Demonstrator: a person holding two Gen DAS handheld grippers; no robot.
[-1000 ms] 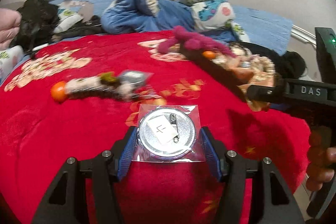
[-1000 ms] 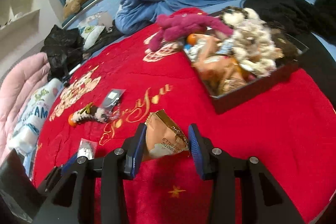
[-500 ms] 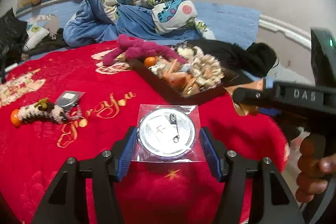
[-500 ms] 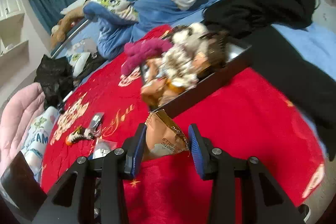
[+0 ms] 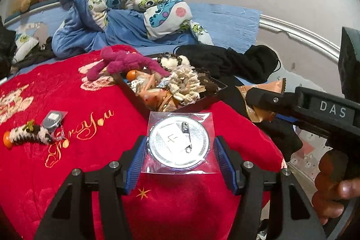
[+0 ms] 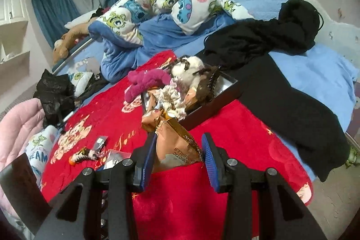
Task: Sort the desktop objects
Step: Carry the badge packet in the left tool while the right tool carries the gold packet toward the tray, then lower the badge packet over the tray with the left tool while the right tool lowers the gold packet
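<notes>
Left tongs: my left tongs (image 5: pixel 180 145) are clenched on a bagged round badge (image 5: pixel 178 144), pin side up, held above the red blanket (image 5: pixel 90 172).
Right tongs: my right tongs (image 6: pixel 177 150) grip a brown snack packet (image 6: pixel 175 145) by its sides; from the left view it hangs off to the right of the box.
Just ahead: the dark box (image 5: pixel 139 102) lies straight beyond both loads, near but not yet under either.
In the box: it is already heaped with fluffy toys, an orange ball and packets; a pink plush (image 5: pixel 121 62) hangs over its far-left rim.
Ahead to my left: a striped fuzzy toy (image 5: pixel 27 136) and a small bagged badge (image 5: pixel 52 119), touching each other, lie loose on the blanket.
Progress: most things look sorted, I judge; my two loads need dropping in, then those two loose items.
</notes>
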